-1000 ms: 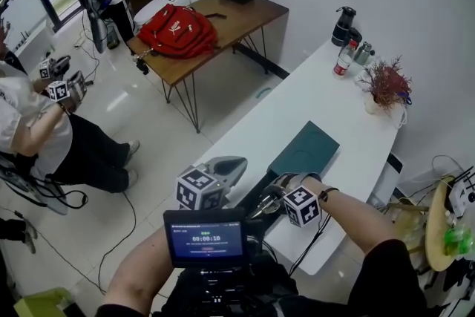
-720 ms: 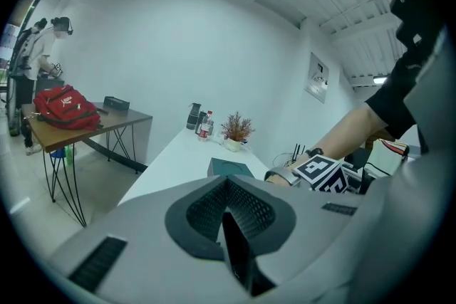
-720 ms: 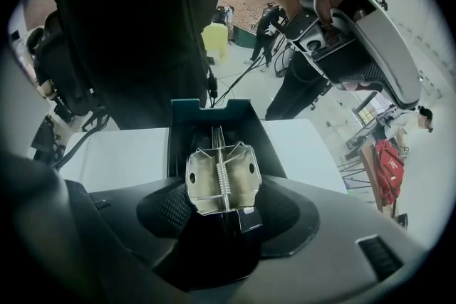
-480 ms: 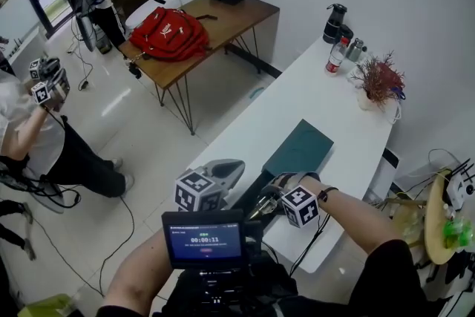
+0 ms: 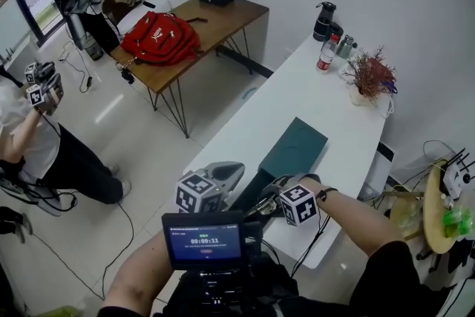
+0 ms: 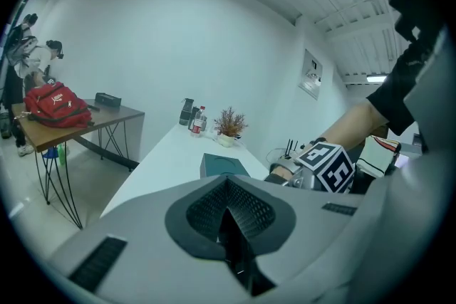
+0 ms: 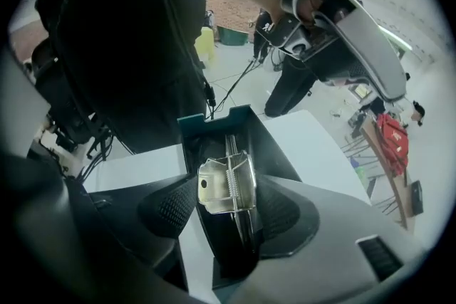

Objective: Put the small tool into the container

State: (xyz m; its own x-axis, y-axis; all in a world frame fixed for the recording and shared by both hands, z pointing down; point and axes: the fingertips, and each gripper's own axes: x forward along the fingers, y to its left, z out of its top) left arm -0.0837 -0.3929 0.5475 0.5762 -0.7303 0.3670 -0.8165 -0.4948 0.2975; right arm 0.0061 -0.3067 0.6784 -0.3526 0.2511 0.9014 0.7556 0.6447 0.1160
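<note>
The small tool [image 7: 226, 185], a bright metal spring clip, was clamped between the pads of the right gripper [image 7: 228, 218] and hung directly over the open container [image 7: 191, 123]. The container was a dark box with a teal rim, and nothing could be made out inside it. It stood at the near end of the white counter [image 5: 297, 96], with a flat teal cover [image 5: 295, 148] just beyond. A display [image 5: 204, 241] read 00:00:11. The left gripper [image 6: 229, 224] was closed and empty, with its jaws together.
</note>
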